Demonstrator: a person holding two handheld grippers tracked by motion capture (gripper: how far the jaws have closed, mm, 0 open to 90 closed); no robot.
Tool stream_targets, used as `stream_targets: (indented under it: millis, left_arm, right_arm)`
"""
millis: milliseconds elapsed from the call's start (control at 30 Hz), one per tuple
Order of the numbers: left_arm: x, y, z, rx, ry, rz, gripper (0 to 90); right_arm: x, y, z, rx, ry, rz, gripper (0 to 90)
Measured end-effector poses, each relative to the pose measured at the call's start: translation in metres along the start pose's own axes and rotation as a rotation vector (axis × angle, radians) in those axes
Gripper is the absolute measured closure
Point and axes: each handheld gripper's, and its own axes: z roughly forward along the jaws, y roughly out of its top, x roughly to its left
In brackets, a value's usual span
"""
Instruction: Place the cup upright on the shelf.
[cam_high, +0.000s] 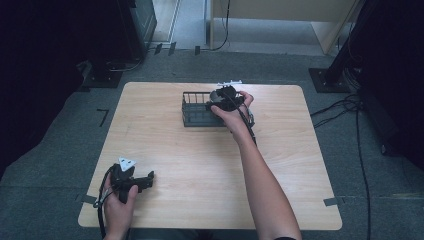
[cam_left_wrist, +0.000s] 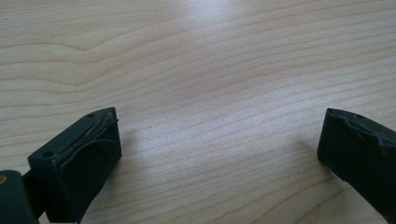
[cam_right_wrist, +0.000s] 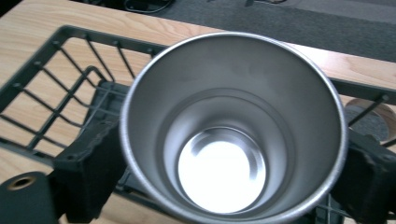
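1. The steel cup (cam_right_wrist: 232, 126) stands upright between the right gripper (cam_right_wrist: 232, 172)'s fingers, which flank its sides over the wire basket (cam_high: 192, 111).
2. The left gripper (cam_left_wrist: 219, 158), fingers wide, rests far away on the surface (cam_high: 200, 165).

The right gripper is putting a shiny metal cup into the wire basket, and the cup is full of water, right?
Not quite. The metal cup is empty: the right gripper view looks straight down inside it to its bare shiny bottom. The rest is right: the right gripper has it between its jaws over the wire basket.
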Motion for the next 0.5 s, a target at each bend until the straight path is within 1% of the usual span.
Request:
stream_targets:
  millis: [67, 267, 433, 467, 500]
  left_arm:
    - [0.0, 0.0, 0.0, 0.0, 0.0, -0.001, 0.0]
    - [0.0, 0.0, 0.0, 0.0, 0.0, 0.0, 0.0]
    - [0.0, 0.0, 0.0, -0.001, 0.0, -0.001, 0.0]
    - [0.0, 0.0, 0.0, -0.001, 0.0, -0.001, 0.0]
    - [0.0, 0.0, 0.0, -0.001, 0.0, -0.002, 0.0]
  right_arm:
    - [0.002, 0.001, -0.003, 0.0, 0.007, -0.005, 1.9]
    - [0.004, 0.003, -0.012, -0.005, 0.001, -0.021, 0.1]
    - [0.002, 0.0, -0.025, -0.022, -0.004, -0.043, 0.0]
    - [0.002, 0.0, -0.025, -0.022, -0.004, -0.043, 0.0]
    - [0.001, -0.002, -0.03, -0.027, -0.002, -0.045, 0.0]
